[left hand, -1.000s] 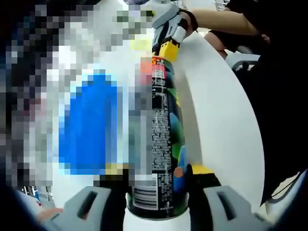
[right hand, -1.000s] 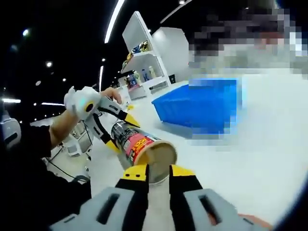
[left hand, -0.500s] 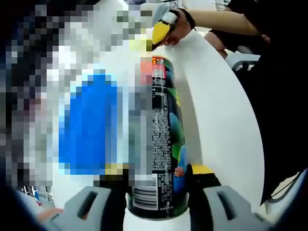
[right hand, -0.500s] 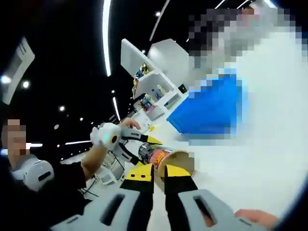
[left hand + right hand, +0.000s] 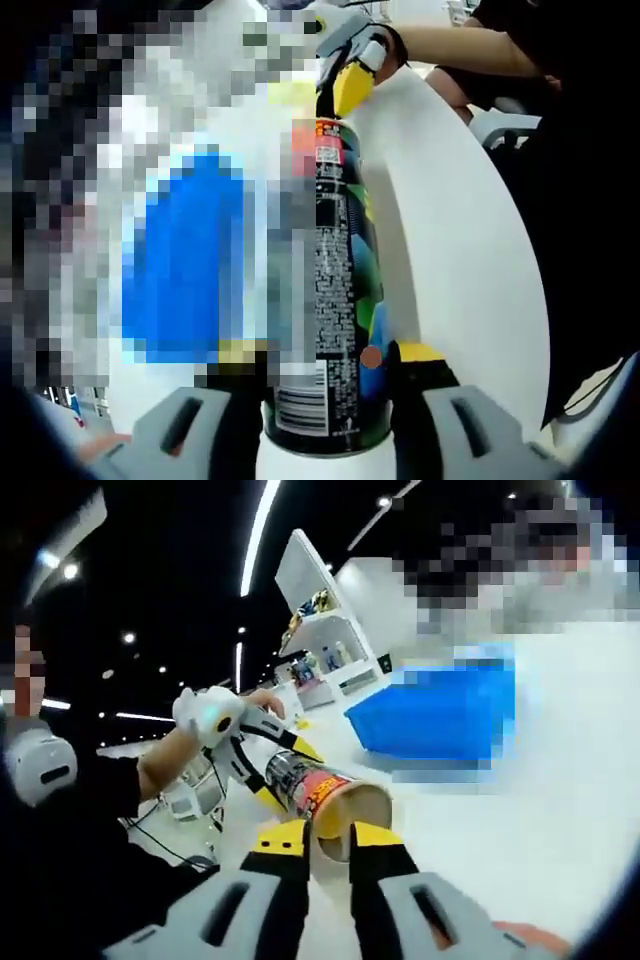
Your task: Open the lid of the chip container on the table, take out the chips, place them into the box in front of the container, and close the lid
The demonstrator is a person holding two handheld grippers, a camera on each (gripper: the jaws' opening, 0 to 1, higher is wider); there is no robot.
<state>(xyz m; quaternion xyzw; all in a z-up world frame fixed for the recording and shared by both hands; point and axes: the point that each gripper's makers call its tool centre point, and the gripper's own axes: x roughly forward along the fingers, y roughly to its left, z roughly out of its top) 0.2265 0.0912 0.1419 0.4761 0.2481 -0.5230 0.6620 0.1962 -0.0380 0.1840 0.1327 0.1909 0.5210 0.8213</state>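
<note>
Chips are not visible as such; the tall cylindrical chip container (image 5: 345, 290), dark with colourful printed labels and a barcode near its base, is lying lengthwise across the white table (image 5: 460, 230). In the left gripper view the left gripper (image 5: 325, 375) is clamping the can's lower end between its yellow-tipped black jaws, so the can is stretching away from the camera toward its far mouth. Beyond that mouth the right gripper (image 5: 345, 88) is hovering with its yellow tips together, just off the rim, held by a person's hand (image 5: 385, 45).

In the right gripper view the same can (image 5: 325, 795) is pointing its open, tan-lined mouth at the camera, with no lid seated on it. The right gripper (image 5: 325, 840) is sitting just in front of that rim with its jaws nearly together and only a thin gap between them; whether anything is pinched there I cannot tell. Behind the can, the left gripper (image 5: 280, 770) is gripping its body. The blue plastic box (image 5: 440, 715) is resting on the table beyond the can, well apart from it. White shelving (image 5: 320, 630) is standing in the background.
</note>
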